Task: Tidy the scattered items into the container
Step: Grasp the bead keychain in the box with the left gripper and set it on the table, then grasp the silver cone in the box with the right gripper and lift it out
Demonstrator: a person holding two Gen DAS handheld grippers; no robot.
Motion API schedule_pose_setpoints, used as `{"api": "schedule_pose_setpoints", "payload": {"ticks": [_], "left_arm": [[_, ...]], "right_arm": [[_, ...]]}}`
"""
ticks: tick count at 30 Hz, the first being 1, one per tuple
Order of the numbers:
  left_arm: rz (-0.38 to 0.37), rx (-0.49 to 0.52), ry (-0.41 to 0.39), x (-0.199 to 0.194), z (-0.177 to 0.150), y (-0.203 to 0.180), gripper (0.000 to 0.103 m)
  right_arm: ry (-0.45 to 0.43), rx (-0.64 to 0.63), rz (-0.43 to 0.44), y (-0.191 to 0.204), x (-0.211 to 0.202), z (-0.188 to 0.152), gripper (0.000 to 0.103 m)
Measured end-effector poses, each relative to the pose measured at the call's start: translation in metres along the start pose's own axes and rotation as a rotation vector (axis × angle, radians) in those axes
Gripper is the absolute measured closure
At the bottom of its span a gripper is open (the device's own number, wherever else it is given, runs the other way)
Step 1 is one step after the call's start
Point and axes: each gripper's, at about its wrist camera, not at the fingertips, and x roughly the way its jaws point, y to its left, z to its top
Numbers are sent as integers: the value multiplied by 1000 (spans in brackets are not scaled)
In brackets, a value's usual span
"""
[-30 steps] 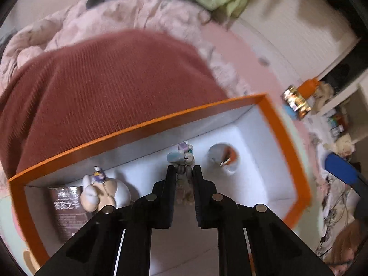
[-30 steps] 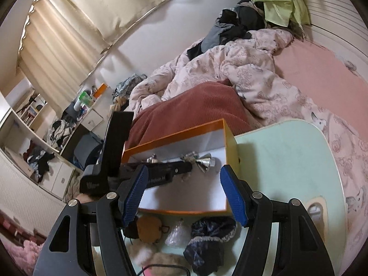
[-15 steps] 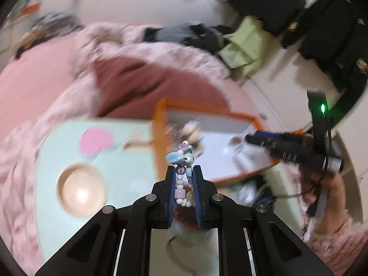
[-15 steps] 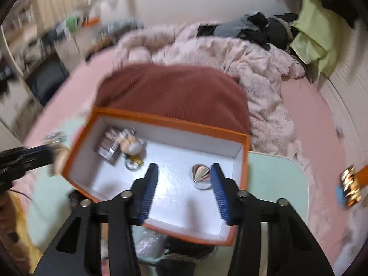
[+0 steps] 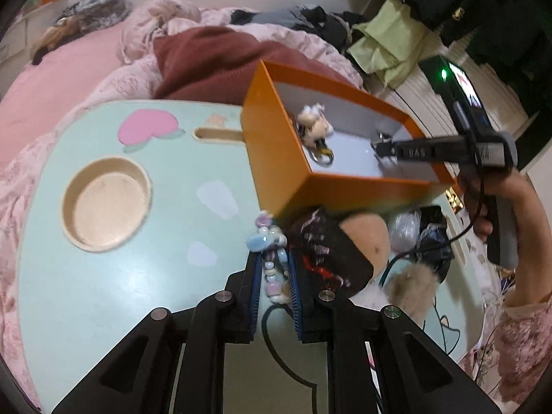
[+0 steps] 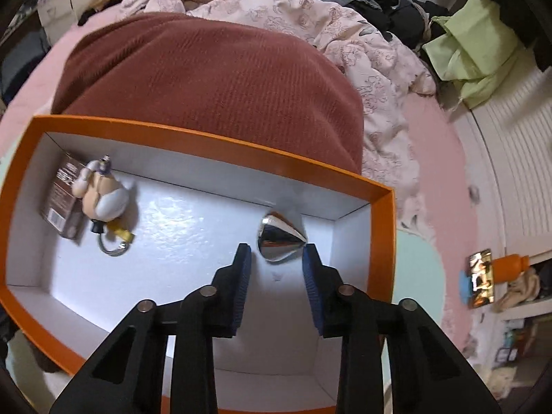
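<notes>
My left gripper [image 5: 273, 258] is shut on a beaded charm string [image 5: 270, 269] with a blue and lilac top, held above the mint table [image 5: 114, 276], left of and below the orange box [image 5: 276, 158]. My right gripper [image 6: 276, 258] is open inside the orange box [image 6: 193, 138], its fingers either side of a shiny silver cone-shaped object [image 6: 280, 239] on the white floor. A small figurine keychain [image 6: 101, 196] and a brown card pack [image 6: 62, 196] lie in the box's left end.
On the table below the box lie a dark patterned pouch [image 5: 327, 252], a tan round plush [image 5: 365, 238], a fluffy pompom [image 5: 410, 286] and a clear bag [image 5: 403, 231]. The table has a round cup recess [image 5: 105, 203]. A maroon blanket [image 6: 214, 79] lies behind the box.
My left gripper pulled back out of the box with the charm string and now hovers over the table. My right gripper moved into the box, around the silver object.
</notes>
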Motion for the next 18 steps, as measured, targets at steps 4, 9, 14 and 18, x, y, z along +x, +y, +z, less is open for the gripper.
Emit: {"api": "schedule_pose_setpoints", "payload": {"ticks": [4, 9, 14, 18], "left_arm": [[6, 1, -14, -2, -4, 0, 60], [-31, -39, -50, -14, -2, 7, 54], [-30, -64, -64, -20, 0, 13, 54], [-44, -73, -63, -21, -1, 13, 54]], "right_arm": [[-25, 45, 27, -12, -5, 0, 91], [-54, 107, 150, -28, -11, -4, 100], [-52, 75, 197, -23, -20, -2, 91], [-68, 18, 174, -11, -24, 5, 66]]}}
